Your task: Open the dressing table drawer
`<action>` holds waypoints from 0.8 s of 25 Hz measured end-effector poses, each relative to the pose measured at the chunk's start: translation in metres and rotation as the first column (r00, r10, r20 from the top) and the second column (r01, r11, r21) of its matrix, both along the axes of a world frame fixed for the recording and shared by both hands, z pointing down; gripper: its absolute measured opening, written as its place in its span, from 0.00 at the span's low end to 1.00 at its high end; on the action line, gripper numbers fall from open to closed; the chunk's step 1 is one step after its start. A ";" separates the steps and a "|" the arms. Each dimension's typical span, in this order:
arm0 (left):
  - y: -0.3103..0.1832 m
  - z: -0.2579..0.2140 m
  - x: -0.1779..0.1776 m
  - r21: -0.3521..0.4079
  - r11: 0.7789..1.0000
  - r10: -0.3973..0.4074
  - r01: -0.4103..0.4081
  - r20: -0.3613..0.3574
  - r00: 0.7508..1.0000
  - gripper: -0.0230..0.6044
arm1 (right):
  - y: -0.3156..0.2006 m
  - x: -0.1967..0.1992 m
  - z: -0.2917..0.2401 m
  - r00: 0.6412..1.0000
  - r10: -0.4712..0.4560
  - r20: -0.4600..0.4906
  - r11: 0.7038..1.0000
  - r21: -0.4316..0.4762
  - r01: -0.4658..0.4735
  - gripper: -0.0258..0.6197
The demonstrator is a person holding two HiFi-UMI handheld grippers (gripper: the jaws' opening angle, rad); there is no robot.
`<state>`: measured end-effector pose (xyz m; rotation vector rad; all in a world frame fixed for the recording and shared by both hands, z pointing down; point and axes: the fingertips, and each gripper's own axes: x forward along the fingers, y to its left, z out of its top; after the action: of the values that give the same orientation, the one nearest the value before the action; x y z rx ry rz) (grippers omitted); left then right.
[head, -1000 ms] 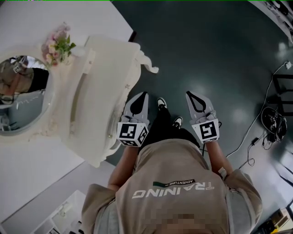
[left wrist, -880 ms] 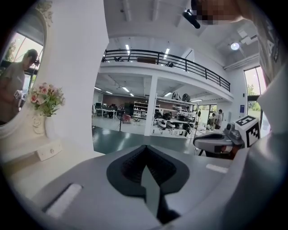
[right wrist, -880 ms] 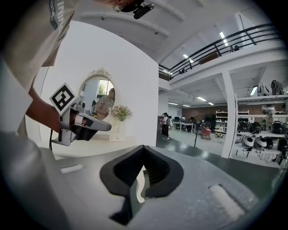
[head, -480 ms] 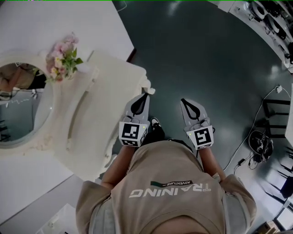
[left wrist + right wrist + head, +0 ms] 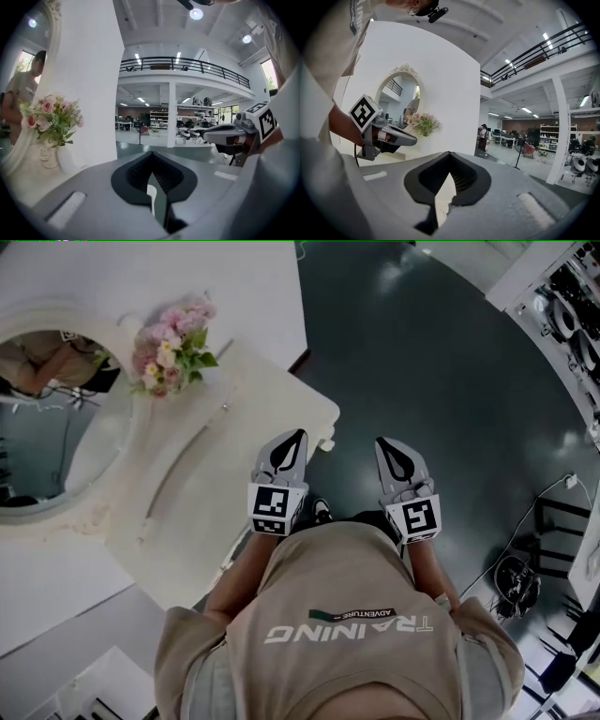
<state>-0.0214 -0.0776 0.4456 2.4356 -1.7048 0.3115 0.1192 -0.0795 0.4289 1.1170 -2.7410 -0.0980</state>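
The white dressing table stands at the left, with an oval mirror and a vase of pink flowers on it. Its drawer front lies under the top's edge and does not show clearly. My left gripper is shut and empty, with its tip by the table's near right corner. My right gripper is level beside it over the dark floor, shut and empty. The left gripper view looks past the flowers into the hall, with the right gripper in it. The right gripper view shows the left gripper, the mirror and the flowers.
A white wall panel stands behind the table. Dark glossy floor stretches ahead and to the right. Cables and black stands lie at the lower right. Shelving runs along the upper right edge.
Both grippers moved along the table's front together with the person. The table, mirror and flowers have shifted right in view. The jaws stayed shut.
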 end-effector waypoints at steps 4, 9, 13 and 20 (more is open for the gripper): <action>0.000 0.012 -0.039 -0.043 0.993 -0.112 0.111 -0.016 0.994 0.07 | -0.014 -0.031 0.000 0.997 -0.075 -0.020 0.997 -0.011 0.075 0.04; 0.009 0.022 -0.072 -0.084 0.968 -0.241 0.237 -0.042 0.970 0.07 | -0.027 -0.066 0.001 0.980 -0.195 -0.045 0.981 -0.026 0.194 0.04; 0.010 0.029 -0.101 -0.101 0.935 -0.346 0.339 -0.054 0.937 0.07 | -0.043 -0.095 0.002 0.959 -0.279 -0.047 0.960 -0.032 0.278 0.04; 0.000 0.035 -0.150 -0.128 0.846 -0.526 0.518 -0.032 0.850 0.07 | -0.082 -0.159 0.004 0.872 -0.488 -0.022 0.872 -0.028 0.488 0.04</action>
<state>-0.1709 -0.0780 0.4807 1.7773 -2.1590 0.2414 -0.0402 -0.1615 0.4327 0.3835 -2.9204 -0.1482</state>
